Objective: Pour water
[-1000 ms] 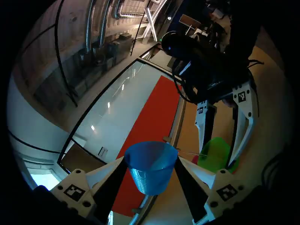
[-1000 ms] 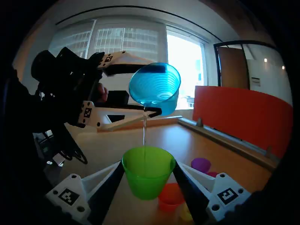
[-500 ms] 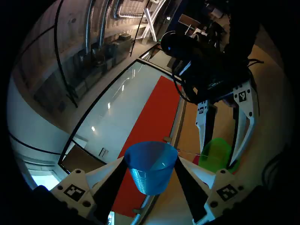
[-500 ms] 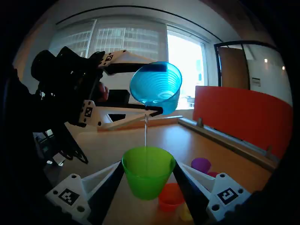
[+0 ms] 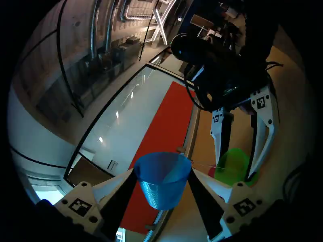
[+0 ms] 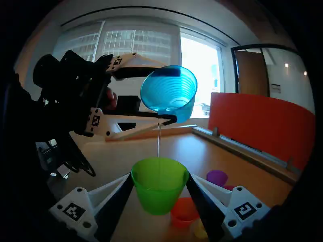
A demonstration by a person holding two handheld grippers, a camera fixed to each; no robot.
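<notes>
A tipped blue cup [image 6: 169, 92] is clamped by the left gripper [image 5: 162, 174] above a green cup [image 6: 159, 193] clamped by the right gripper [image 6: 160, 177]; water [image 6: 158, 141] (a thin thread) is caught centrally; the table [image 6: 210, 157] could be wetted should either cup drift sideways.

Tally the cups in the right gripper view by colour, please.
Blue cup: 1
Green cup: 1
Purple cup: 1
Orange cup: 1
Yellow cup: 1
Total: 5; a pinkish sliver beside the purple one is too hidden to count.
</notes>
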